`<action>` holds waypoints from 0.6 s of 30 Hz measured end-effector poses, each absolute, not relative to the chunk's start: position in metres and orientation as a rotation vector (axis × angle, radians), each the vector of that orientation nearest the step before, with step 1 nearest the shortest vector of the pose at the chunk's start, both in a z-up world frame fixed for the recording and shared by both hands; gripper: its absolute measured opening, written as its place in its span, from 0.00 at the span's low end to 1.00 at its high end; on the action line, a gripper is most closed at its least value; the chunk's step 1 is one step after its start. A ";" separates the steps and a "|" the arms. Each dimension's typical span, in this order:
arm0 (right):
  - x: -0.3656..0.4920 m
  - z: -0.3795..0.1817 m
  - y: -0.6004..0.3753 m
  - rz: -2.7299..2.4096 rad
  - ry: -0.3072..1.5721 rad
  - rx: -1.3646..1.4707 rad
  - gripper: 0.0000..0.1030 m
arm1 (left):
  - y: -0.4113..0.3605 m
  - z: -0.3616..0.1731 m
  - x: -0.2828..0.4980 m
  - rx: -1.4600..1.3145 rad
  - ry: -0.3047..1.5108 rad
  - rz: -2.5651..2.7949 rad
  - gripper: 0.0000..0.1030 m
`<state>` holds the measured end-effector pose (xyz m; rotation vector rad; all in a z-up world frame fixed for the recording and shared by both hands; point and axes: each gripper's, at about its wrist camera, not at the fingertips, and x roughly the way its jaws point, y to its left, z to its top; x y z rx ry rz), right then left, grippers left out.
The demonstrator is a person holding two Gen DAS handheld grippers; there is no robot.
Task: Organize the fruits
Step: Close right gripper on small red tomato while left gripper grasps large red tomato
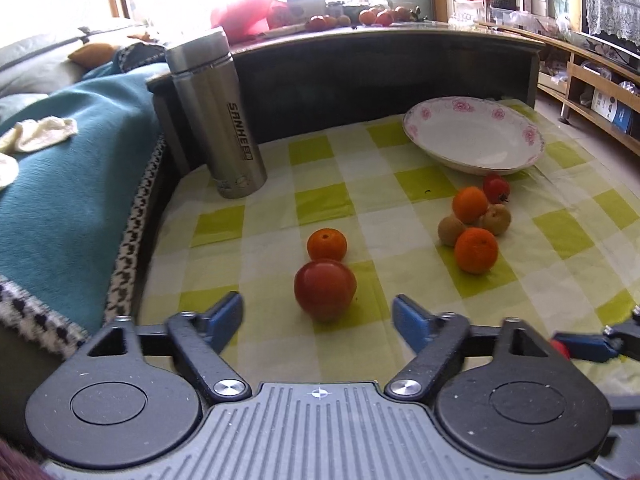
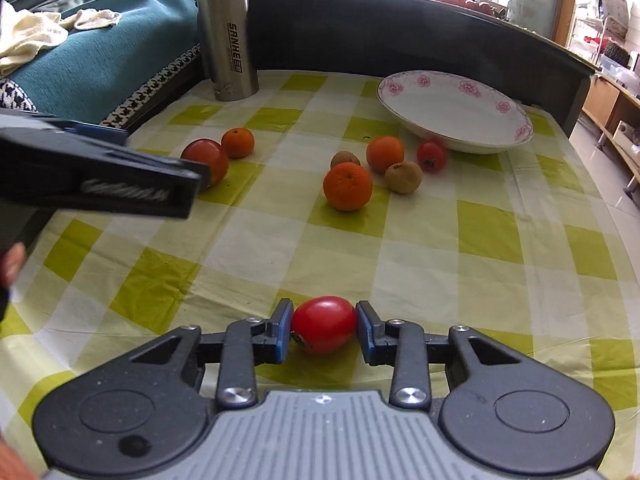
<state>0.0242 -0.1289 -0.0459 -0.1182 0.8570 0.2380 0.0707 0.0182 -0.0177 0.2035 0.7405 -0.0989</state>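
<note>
My right gripper point(image 2: 325, 330) is shut on a small red tomato point(image 2: 324, 324) low over the checked cloth; in the left wrist view it shows at the right edge point(image 1: 568, 346). My left gripper point(image 1: 318, 320) is open, its blue pads on either side of and just short of a larger red tomato point(image 1: 325, 290), with an orange point(image 1: 327, 244) right behind it. From the right wrist view this gripper point(image 2: 192, 184) partly covers that tomato point(image 2: 206, 156). A cluster of two oranges point(image 2: 347, 186), two brown fruits point(image 2: 403, 176) and a small tomato point(image 2: 431, 155) lies near the flowered plate point(image 2: 456, 120), which holds nothing.
A steel thermos point(image 1: 218, 116) stands at the back left of the table. A dark raised table edge point(image 1: 360, 64) runs behind the cloth. A sofa with a teal blanket point(image 1: 68, 168) borders the left side. Open cloth point(image 2: 440, 248) lies between the cluster and my right gripper.
</note>
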 end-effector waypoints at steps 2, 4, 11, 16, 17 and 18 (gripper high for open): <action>0.025 -0.045 -0.132 0.247 0.864 -0.099 0.39 | 0.018 -0.023 0.081 0.195 0.749 -0.107 0.67; 0.025 -0.044 -0.134 0.255 0.867 -0.082 0.39 | 0.018 -0.028 0.088 0.197 0.753 -0.107 0.67; 0.025 -0.045 -0.138 0.260 0.855 -0.080 0.39 | 0.015 -0.048 0.102 0.217 0.793 -0.121 0.59; 0.023 -0.046 -0.141 0.265 0.836 -0.073 0.39 | 0.012 -0.049 0.098 0.242 0.760 -0.136 0.56; 0.021 -0.046 -0.142 0.265 0.831 -0.073 0.39 | 0.010 -0.050 0.097 0.258 0.752 -0.138 0.55; 0.020 -0.046 -0.142 0.265 0.824 -0.075 0.39 | 0.009 -0.050 0.096 0.268 0.747 -0.141 0.54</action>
